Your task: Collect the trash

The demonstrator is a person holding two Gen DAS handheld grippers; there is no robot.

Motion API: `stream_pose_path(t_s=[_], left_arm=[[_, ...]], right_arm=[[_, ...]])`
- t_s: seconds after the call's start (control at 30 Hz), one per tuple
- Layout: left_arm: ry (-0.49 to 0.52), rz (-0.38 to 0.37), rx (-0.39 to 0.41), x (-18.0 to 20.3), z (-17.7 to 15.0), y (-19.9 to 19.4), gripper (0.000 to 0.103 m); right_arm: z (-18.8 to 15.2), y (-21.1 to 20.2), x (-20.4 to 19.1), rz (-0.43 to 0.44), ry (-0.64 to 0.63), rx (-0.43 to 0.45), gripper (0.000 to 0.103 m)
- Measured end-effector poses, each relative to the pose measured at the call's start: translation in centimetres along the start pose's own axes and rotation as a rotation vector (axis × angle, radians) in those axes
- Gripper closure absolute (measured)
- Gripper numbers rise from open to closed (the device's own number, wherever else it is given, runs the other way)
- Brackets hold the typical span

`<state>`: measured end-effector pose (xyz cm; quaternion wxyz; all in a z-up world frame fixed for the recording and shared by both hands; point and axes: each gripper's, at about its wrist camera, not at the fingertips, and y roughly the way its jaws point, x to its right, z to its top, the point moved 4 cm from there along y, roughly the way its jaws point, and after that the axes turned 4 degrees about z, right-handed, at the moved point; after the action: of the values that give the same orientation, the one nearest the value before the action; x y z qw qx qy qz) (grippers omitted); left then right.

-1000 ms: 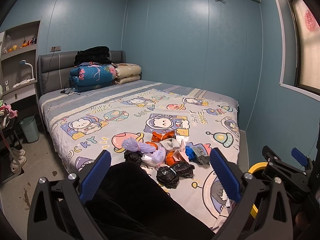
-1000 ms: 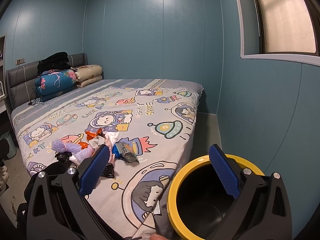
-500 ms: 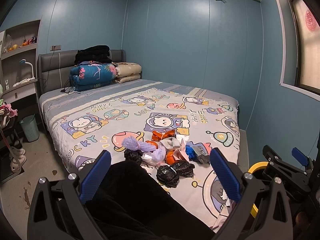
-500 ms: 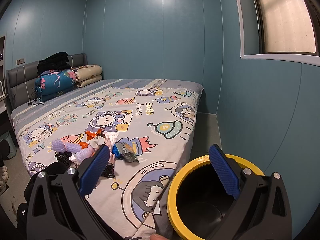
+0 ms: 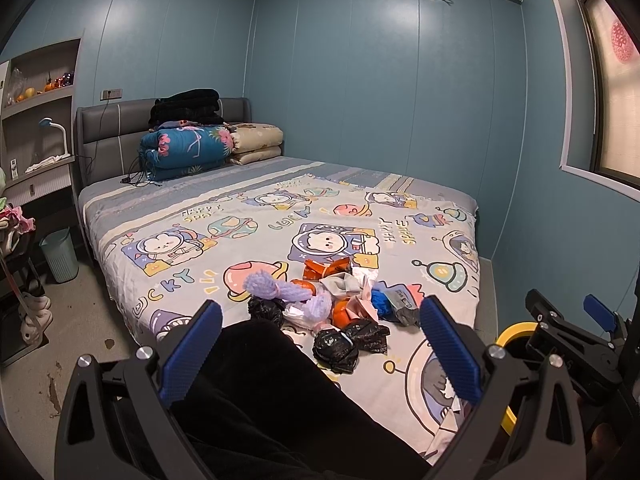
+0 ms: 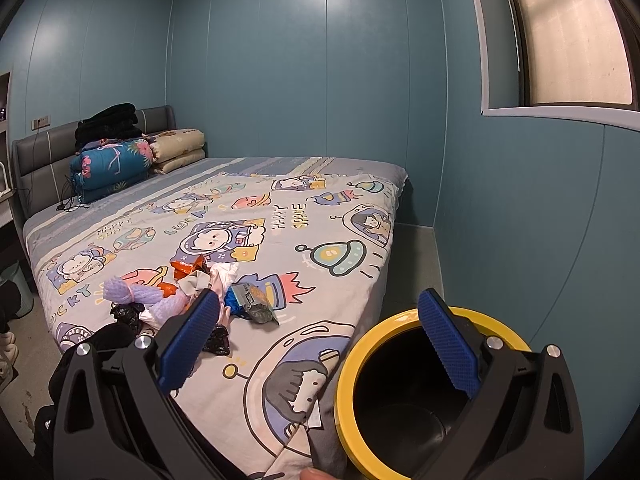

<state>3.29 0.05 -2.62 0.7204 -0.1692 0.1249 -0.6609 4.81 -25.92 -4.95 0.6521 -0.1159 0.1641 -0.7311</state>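
Note:
A heap of trash (image 5: 328, 304) lies on the near part of the bed: crumpled black bags (image 5: 335, 346), orange wrappers (image 5: 326, 269), a lilac knitted piece (image 5: 276, 290), a blue-and-grey packet (image 6: 250, 302), white tissue. A black bin with a yellow rim (image 6: 400, 396) stands on the floor at the bed's near right corner, its inside dark. My left gripper (image 5: 320, 354) is open, held back from the heap above a dark-clothed leg. My right gripper (image 6: 318, 346) is open too, above the bed edge and the bin, holding nothing. It also shows at the right of the left wrist view, right gripper (image 5: 568, 328).
The bed (image 5: 280, 216) carries a cartoon space sheet, with folded quilts (image 5: 188, 148) and black clothes at the headboard. A pale green basket (image 5: 60, 254) and shoes sit on the floor to the left. Blue walls close in on the right, beyond a narrow floor strip (image 6: 412, 264).

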Motion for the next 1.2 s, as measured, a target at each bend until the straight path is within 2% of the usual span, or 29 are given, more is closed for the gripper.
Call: stream_pose_path(t_s=[0.6,0.73,0.9,0.97,1.03,1.13,1.2], left_arm=[[0.0,0.001,-0.012,-0.2,-0.2,0.1,0.008],[-0.005,-0.004,-0.013,-0.2,-0.1,0.1,0.008],[-0.032,-0.045,-0.017,-1.0,-0.1,0.3,0.008],[-0.033,-0.022,-0.021,-1.5,-0.1,0.6,0.008],[-0.043,0.036,-0.038,-2.5,0.1,1.5,0.008],[-0.067,0.071,-0.108,-4.8,0.3,4.1,0.008],[-0.078,0.106,-0.148,-6.4,0.3,5.8,0.008]], right_arm=[[0.1,0.4,0.2,-0.008,0.017,-0.02,0.008],[0.2,1.4,0.8,-0.033,0.032,-0.029,0.008],[0.5,4.1,0.9,-0.021,0.015,-0.025,0.008],[0.6,5.5,0.5,0.006,-0.004,-0.034,0.008],[1.1,6.7,0.2,0.016,-0.015,-0.033,0.008],[2.0,8.7,-0.2,0.061,-0.008,-0.038,0.008],[2.5,10.6,-0.4,0.094,0.005,-0.077,0.008]])
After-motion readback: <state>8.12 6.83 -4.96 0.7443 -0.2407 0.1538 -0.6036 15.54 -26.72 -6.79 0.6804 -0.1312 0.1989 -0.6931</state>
